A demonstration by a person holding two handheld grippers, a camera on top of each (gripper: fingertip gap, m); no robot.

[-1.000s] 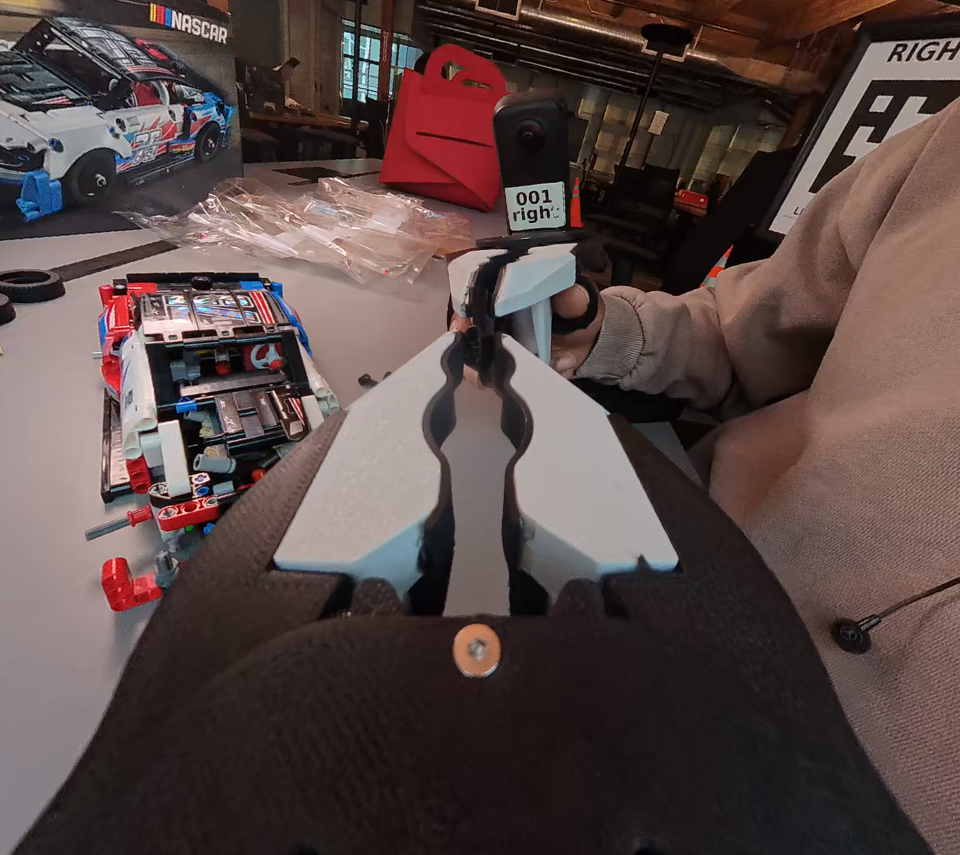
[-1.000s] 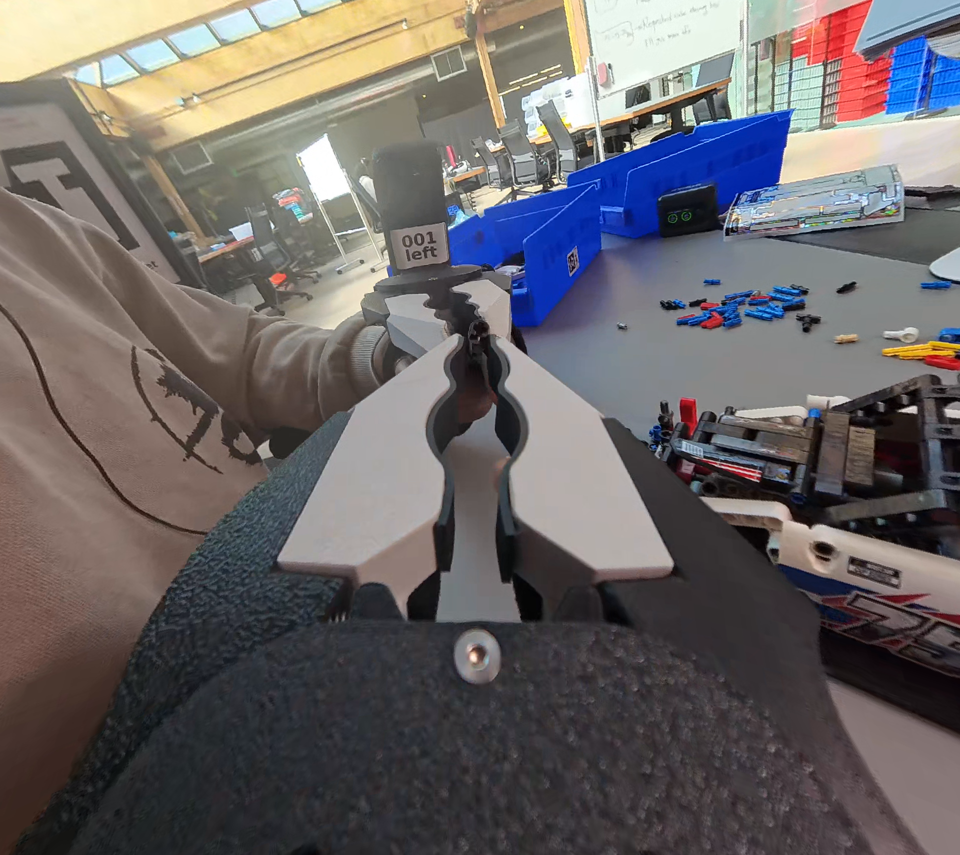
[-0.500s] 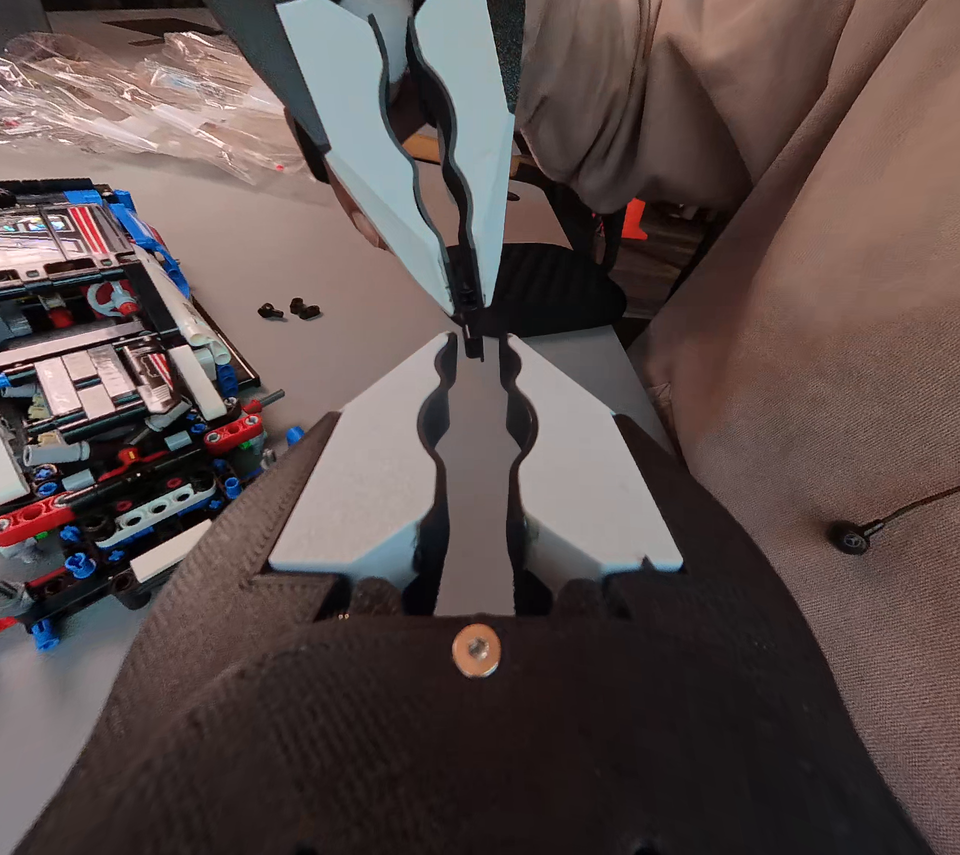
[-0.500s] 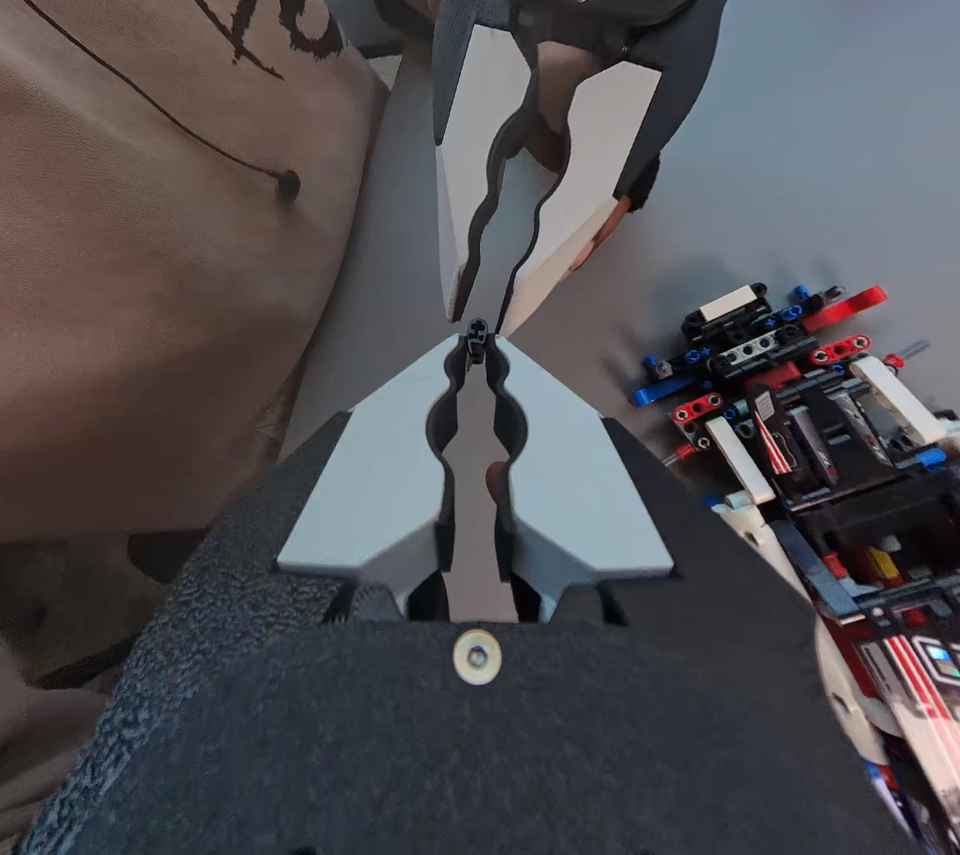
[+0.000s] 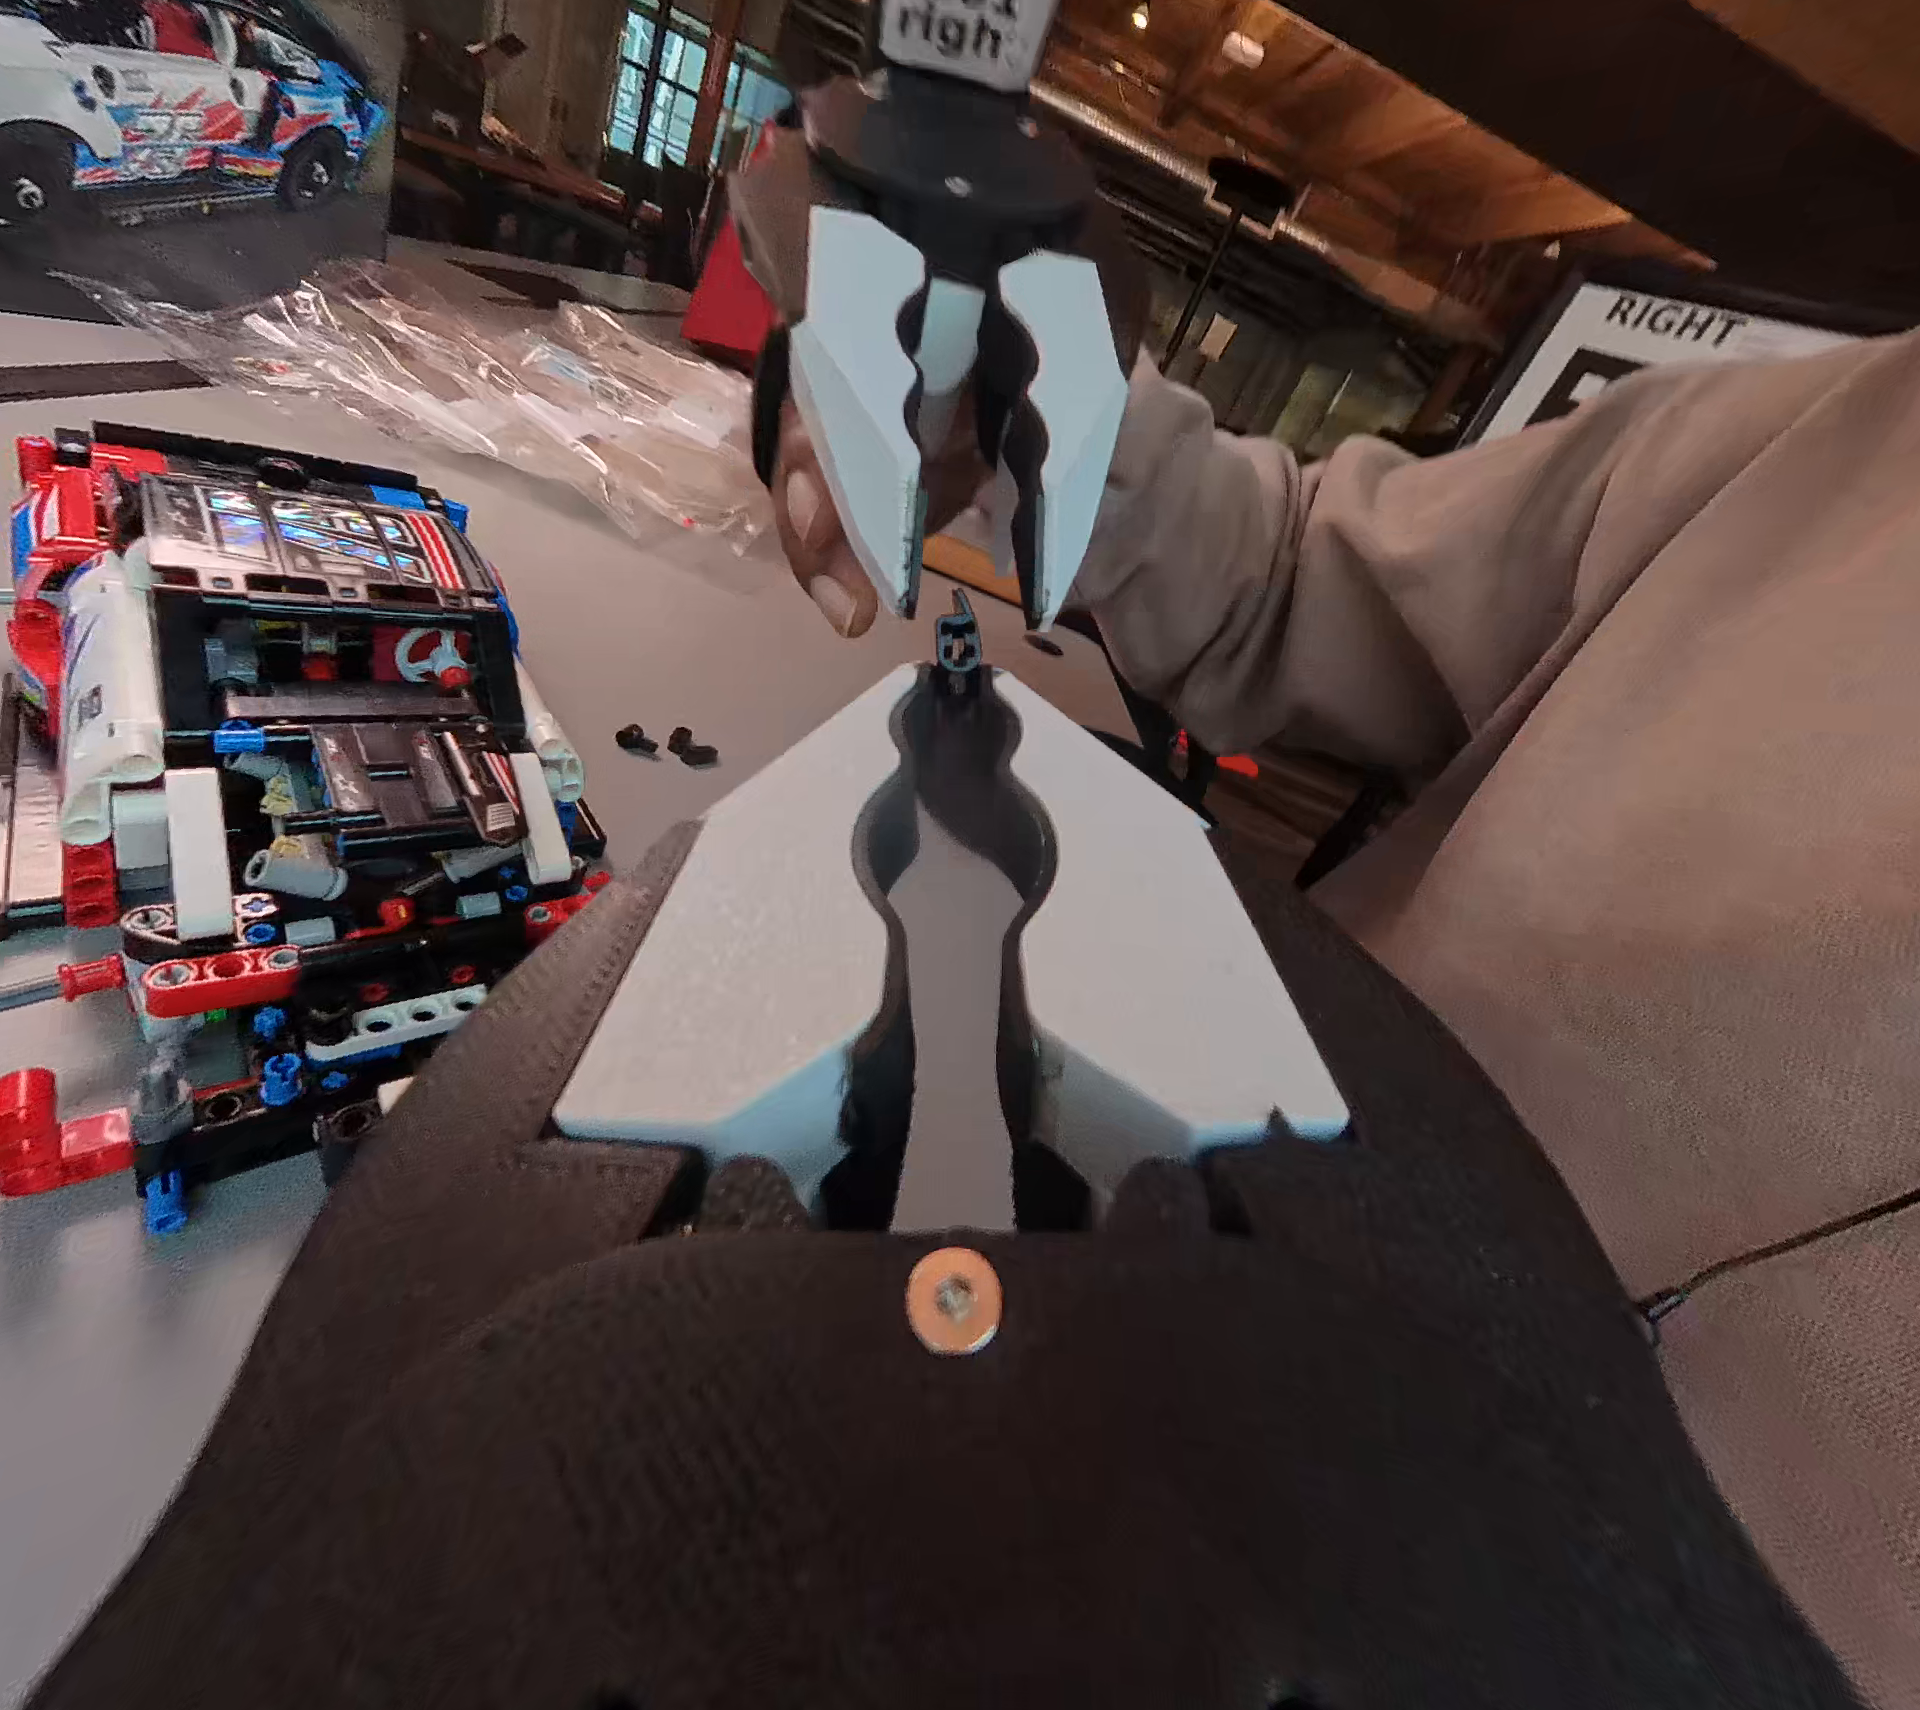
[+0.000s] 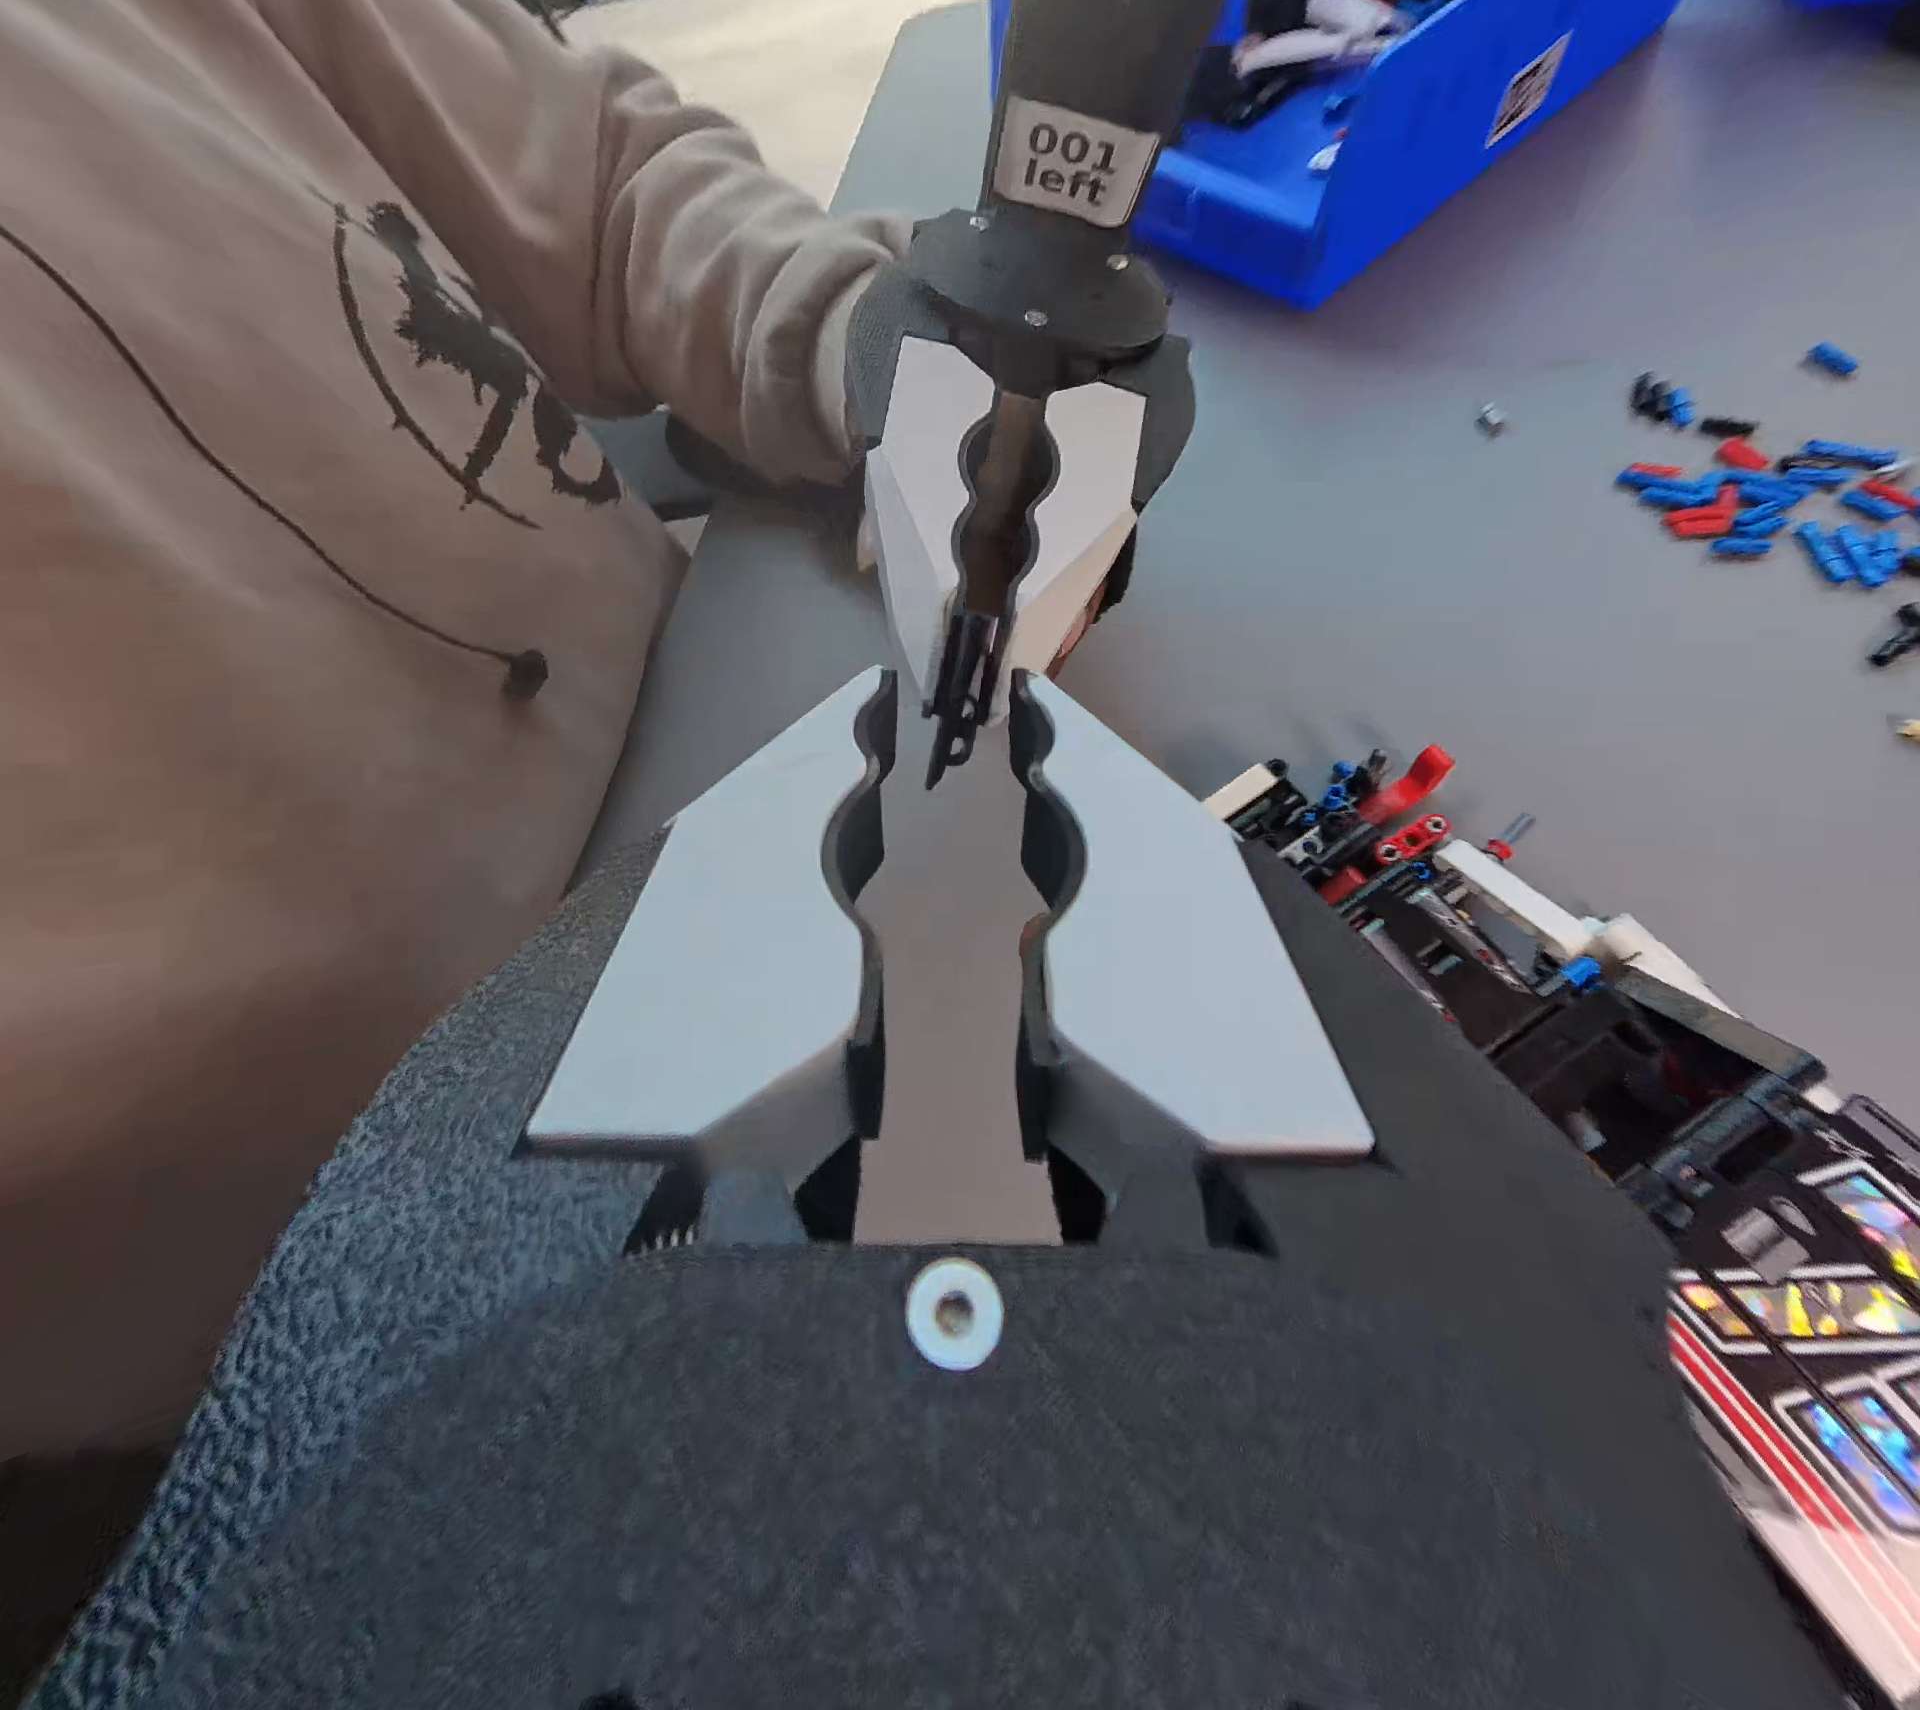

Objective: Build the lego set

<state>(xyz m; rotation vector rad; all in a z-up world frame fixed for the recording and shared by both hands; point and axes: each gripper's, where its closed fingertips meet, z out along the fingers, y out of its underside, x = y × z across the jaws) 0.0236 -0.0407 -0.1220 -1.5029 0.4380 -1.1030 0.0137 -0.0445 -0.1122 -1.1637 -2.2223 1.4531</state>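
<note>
My left gripper [image 5: 956, 675] is shut on a small black lego piece [image 5: 957, 637] that sticks up from its tips. My right gripper [image 5: 972, 616] faces it tip to tip from above, jaws open on either side of the piece without gripping it. In the right wrist view my right gripper [image 6: 952, 686] is open and the black piece [image 6: 958, 710] held by the left gripper [image 6: 977, 632] pokes down between its fingers. The partly built lego car [image 5: 291, 725] lies on the grey table [image 5: 665, 621] to the left and also shows in the right wrist view [image 6: 1558, 1016].
Two loose black pins [image 5: 665, 741] lie beside the car. Clear plastic bags [image 5: 468, 382], the set's box [image 5: 187, 50] and a red bag [image 5: 727, 299] stand behind. A blue bin [image 6: 1403, 102] and scattered blue and red pieces [image 6: 1787, 507] lie across the table. The person's beige sleeve is close. The tips of both grippers are at nearly the same place.
The right gripper, shut on the black piece half a second ago, has opened. The left gripper now holds the piece alone. Both grippers have tilted back up from pointing down at the table.
</note>
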